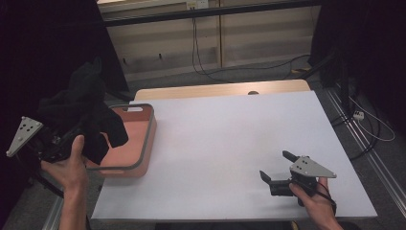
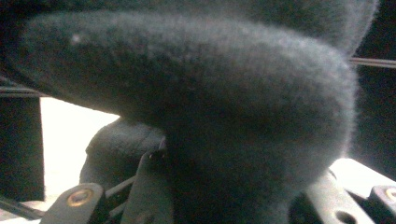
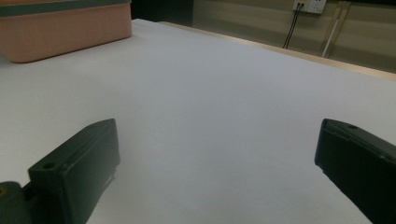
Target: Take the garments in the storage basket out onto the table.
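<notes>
A black fleecy cloth [image 1: 84,110] hangs bunched from my left gripper [image 1: 76,134], which is shut on it at the far left, above the left side of a pink basket [image 1: 148,139]. In the left gripper view the cloth [image 2: 210,102] bulges up between the jaws and hides their tips. My right gripper [image 1: 274,164] rests low on the white table [image 1: 230,129] near its front right corner. Its jaws stand wide apart [image 3: 218,128] with nothing between them, pointing towards the basket [image 3: 60,32].
The basket has a grey rim and sits at the table's left edge. A wooden strip [image 1: 215,89] runs along the far edge. Cables [image 1: 206,72] lie on the floor behind, and metal rails [image 1: 368,148] run along the right side.
</notes>
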`<action>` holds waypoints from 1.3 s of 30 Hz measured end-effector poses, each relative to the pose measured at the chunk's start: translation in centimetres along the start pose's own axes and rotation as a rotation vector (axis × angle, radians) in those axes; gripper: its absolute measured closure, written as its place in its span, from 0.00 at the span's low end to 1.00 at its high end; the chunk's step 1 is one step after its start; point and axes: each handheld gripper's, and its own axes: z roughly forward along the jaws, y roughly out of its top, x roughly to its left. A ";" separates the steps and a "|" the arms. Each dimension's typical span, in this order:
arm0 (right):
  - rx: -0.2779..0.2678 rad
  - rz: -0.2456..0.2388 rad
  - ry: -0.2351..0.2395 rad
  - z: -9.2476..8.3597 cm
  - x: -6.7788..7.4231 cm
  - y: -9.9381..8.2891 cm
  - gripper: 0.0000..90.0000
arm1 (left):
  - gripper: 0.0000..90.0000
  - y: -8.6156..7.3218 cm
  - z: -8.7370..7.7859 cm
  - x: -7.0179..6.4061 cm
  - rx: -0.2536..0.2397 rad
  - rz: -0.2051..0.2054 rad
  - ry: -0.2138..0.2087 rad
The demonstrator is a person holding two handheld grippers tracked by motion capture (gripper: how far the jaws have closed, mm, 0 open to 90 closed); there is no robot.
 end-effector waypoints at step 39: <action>0.000 -0.008 0.027 0.6 0.1 0.2 0.00 | 0.75 0.2 7.7 -7.9 0.065 0.016 -0.221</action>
